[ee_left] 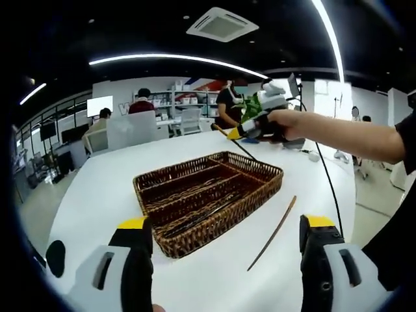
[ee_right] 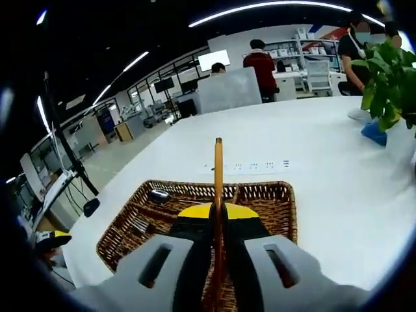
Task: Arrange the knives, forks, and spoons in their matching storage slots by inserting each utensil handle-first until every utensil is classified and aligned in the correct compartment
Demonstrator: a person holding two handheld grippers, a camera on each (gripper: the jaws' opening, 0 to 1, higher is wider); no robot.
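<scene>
A brown wicker basket [ee_left: 170, 246] with long slots stands mid-table, dark utensils lying in its slots. My left gripper [ee_left: 224, 250] hangs open in front of it, nothing between its fingers. A thin brown stick [ee_left: 273, 233] lies on the table right of the basket. Beyond the basket, a hand holds my right gripper [ee_left: 250, 130] above its far corner. That right gripper [ee_right: 218, 211] is shut on a slim brown utensil [ee_right: 218, 170] pointing forward over the basket [ee_right: 286, 201]. A spoon [ee_right: 158, 194] and a fork [ee_right: 140, 224] lie in the left slots.
The white table [ee_left: 97, 195] stretches wide around the basket. A green plant [ee_right: 390, 71] in a blue pot stands at the far right, and a row of sockets [ee_right: 250, 166] is set in the tabletop behind the basket. People sit and stand at desks further back.
</scene>
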